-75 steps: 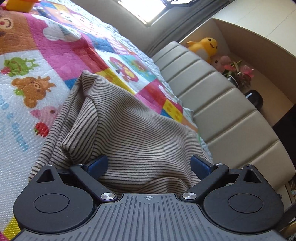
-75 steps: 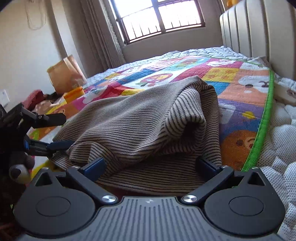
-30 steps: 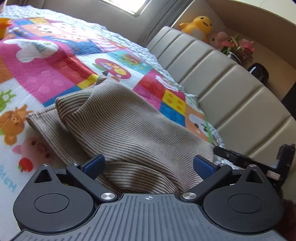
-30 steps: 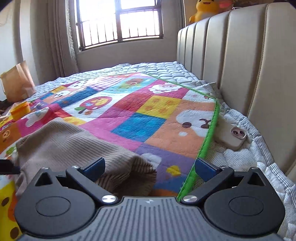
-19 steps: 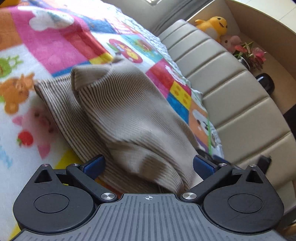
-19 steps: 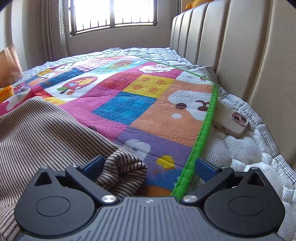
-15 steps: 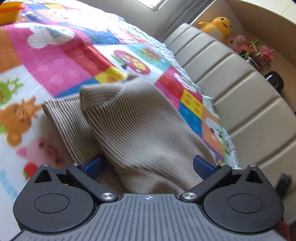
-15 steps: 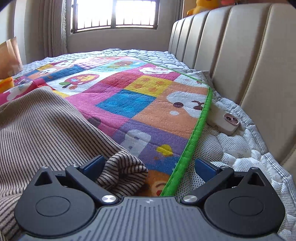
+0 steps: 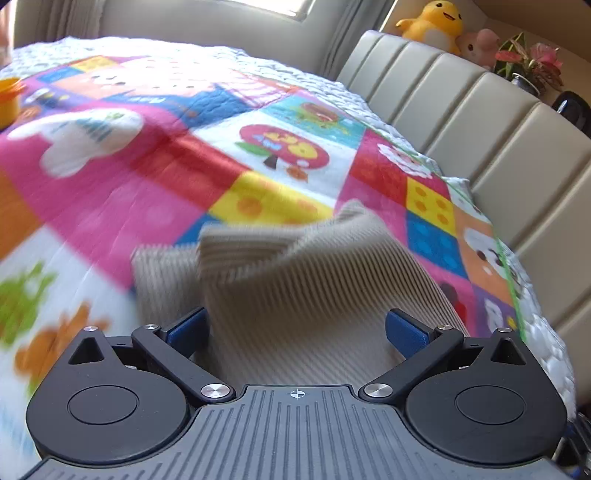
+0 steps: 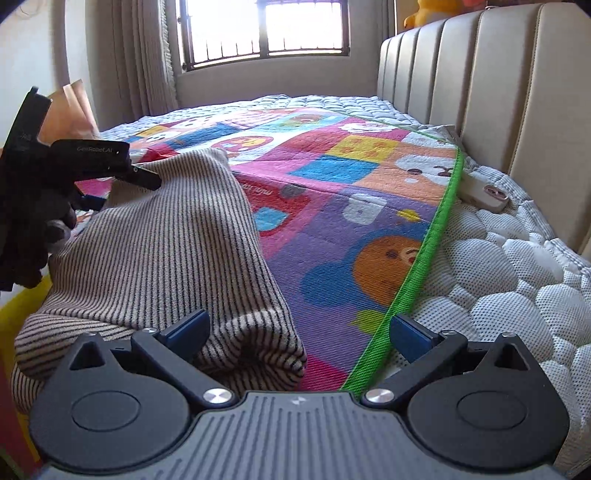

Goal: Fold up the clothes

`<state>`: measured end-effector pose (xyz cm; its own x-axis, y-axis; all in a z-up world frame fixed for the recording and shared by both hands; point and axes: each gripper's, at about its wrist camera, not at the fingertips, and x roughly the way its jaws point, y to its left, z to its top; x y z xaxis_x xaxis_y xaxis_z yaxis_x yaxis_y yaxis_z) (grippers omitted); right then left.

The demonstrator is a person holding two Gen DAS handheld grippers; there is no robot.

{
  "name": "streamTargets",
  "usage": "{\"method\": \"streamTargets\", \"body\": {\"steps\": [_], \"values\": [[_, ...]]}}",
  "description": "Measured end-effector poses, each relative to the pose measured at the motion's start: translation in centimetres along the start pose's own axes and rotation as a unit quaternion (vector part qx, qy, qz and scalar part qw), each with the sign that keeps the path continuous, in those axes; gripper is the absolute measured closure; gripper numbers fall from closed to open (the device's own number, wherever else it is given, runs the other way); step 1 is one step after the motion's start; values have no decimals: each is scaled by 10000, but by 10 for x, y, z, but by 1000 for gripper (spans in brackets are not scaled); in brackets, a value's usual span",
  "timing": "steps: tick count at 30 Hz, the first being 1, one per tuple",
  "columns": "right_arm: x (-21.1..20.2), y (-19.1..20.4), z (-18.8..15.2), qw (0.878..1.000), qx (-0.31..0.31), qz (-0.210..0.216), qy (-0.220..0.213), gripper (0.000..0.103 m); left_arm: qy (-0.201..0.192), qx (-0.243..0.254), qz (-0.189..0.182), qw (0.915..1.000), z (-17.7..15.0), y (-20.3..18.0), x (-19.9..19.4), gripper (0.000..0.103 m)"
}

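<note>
A beige garment with thin dark stripes lies folded on the colourful cartoon quilt. In the left wrist view it fills the space between the fingers of my left gripper, whose jaws stand wide apart. In the right wrist view the garment lies left of centre, its near folded edge by the left finger of my right gripper, which is open. The left gripper shows at the far left of that view, over the garment's far corner.
A padded beige headboard runs along the right. A pink phone lies on the white mattress beside the quilt's green border. Plush toys and a plant sit behind the headboard. A window is ahead.
The left gripper has tilted up and swung, so the garment sits lower in its view with motion blur. The right gripper has drawn back, and the left gripper has come into its view.
</note>
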<state>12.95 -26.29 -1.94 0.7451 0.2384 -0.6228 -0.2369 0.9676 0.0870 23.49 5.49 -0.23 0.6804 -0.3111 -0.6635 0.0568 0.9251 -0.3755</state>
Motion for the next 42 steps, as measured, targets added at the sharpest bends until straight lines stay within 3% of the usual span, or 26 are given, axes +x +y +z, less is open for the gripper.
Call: {"method": "streamTargets", "body": {"steps": [3, 5, 6, 11, 13, 15, 20, 23, 26, 28, 31, 33, 36, 42], "values": [[1, -9, 3, 9996, 111, 277, 13, 0, 101, -417, -463, 9980, -35, 0, -39, 0], [1, -16, 8, 9988, 164, 458, 26, 0, 241, -814, -977, 9916, -54, 2, -55, 0], [-3, -20, 12, 9984, 226, 519, -85, 0, 264, -845, -1026, 9908, -56, 1, -55, 0], [-12, -32, 26, 9974, 432, 405, -410, 0, 318, -801, -1023, 9910, -62, -8, -45, 1], [-8, -27, 24, 9987, 300, 198, -354, 0, 339, -783, -1022, 9911, -64, -11, -42, 10], [-2, -19, 16, 9997, 49, 29, -230, 0, 315, -602, -744, 9949, -59, -13, -34, 31], [-2, 11, -4, 9996, -200, -139, -155, 5, 232, -170, -527, 9982, -46, -10, -23, 40], [-9, 33, -10, 9993, -333, 153, -123, 6, 120, 81, -290, 9995, -35, 1, -19, 43], [-12, 51, -18, 9978, -540, 360, -164, 6, 156, -158, -308, 9993, -28, 11, -23, 44], [-14, 54, -18, 9962, -767, 290, -293, 4, 147, 0, -196, 9997, -30, 9, -30, 40], [-22, 40, -5, 9964, -540, 585, -296, 0, 76, 297, 44, 9995, -39, 4, -41, 31], [-30, 33, 2, 9956, -378, 769, -378, 0, 19, 439, 225, 9988, -47, 1, -50, 17], [-38, 31, 4, 9950, -272, 793, -548, 0, -19, 485, 265, 9985, -61, 2, -62, 16], [-13, 45, -20, 9985, -418, 325, -95, 0, -121, 314, 65, 9994, -76, 8, -85, 11]]}}
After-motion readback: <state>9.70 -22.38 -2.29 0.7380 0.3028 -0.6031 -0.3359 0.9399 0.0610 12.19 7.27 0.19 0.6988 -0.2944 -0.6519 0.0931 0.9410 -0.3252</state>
